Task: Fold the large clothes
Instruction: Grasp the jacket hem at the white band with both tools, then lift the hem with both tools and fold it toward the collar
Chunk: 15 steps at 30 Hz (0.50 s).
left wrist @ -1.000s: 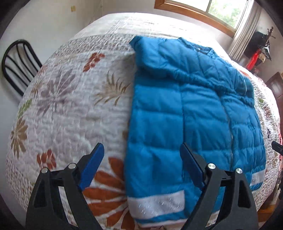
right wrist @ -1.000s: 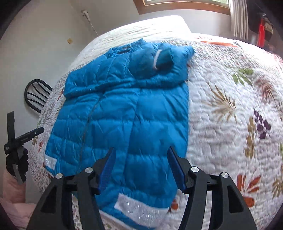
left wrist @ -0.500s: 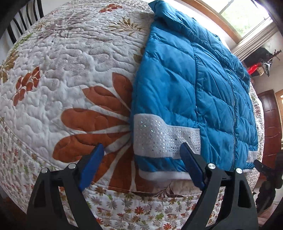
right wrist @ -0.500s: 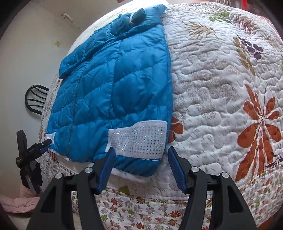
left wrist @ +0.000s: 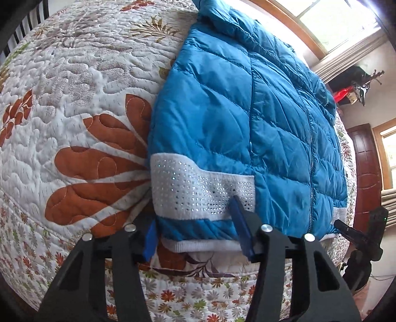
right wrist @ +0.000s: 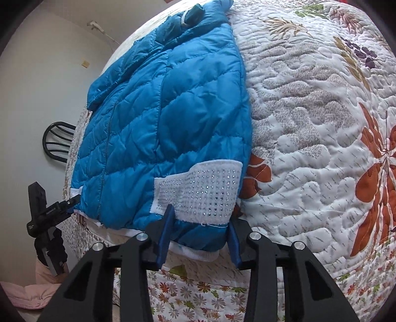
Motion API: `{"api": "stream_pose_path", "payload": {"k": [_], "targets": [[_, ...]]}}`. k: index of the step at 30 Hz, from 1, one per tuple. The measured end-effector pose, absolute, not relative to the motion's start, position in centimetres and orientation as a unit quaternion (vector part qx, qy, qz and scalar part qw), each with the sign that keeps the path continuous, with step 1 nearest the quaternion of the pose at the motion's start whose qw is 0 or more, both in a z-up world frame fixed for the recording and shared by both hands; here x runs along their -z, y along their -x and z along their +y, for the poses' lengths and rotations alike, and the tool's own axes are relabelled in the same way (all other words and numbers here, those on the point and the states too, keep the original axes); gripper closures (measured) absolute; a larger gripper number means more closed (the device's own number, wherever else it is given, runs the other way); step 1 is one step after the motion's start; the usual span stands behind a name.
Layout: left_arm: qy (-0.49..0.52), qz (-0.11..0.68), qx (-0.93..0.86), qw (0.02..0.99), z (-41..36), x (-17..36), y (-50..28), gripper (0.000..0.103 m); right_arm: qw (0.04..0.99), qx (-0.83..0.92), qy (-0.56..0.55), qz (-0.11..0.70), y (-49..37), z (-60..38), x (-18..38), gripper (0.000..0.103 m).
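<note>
A blue quilted puffer jacket [left wrist: 247, 119] [right wrist: 168, 111] lies flat on the bed, zip up, its hem at the bed's near edge. White studded bands [left wrist: 198, 193] [right wrist: 205, 193] mark both hem corners. My left gripper [left wrist: 193, 210] points down at the left hem corner. Its jaws are closing, with the hem between them and the fabric not pinched. My right gripper [right wrist: 201, 214] stands the same way at the right hem corner, jaws closing around the white band. Each view shows the other gripper's black body at the far hem corner.
The floral quilted bedspread [left wrist: 74, 123] [right wrist: 309, 123] covers the bed and drops over the near edge [left wrist: 198, 292]. A black chair [right wrist: 55, 141] stands by the wall on the left. A pink cloth [right wrist: 37, 289] lies low by the bed. A window [left wrist: 334, 22] and a dark door [left wrist: 366, 173] are beyond.
Both grippers came down and in to the jacket's hem at the bed's near edge. In the last half second both pairs of jaws narrowed around the hem corners.
</note>
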State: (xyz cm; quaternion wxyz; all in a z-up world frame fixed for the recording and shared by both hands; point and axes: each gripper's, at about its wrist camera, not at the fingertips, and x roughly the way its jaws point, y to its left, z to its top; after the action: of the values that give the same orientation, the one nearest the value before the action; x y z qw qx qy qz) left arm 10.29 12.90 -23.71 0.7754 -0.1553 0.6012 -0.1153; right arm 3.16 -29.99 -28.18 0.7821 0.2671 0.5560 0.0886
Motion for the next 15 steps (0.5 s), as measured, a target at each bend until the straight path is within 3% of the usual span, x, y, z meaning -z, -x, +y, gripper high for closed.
{"api": "stream_pose_path", "payload": {"k": [2,5,15], "targets": [[0.164,0.599,0.114,0.775,13.3,23.6,-10.2,0.072,0.783,-0.094,-0.27,0.552,-3.2,-30.1,28.0,0.078],[0.176,0.593,0.114,0.778,14.1,23.0,-9.9,0.086,0.787,-0.102,-0.271,0.545,-3.0,-30.3,27.4,0.086],[0.174,0.565,0.13,0.796,14.5,20.7,-8.8,0.092,0.794,-0.121,-0.275,0.529,-1.9,-30.7,25.6,0.09]]}}
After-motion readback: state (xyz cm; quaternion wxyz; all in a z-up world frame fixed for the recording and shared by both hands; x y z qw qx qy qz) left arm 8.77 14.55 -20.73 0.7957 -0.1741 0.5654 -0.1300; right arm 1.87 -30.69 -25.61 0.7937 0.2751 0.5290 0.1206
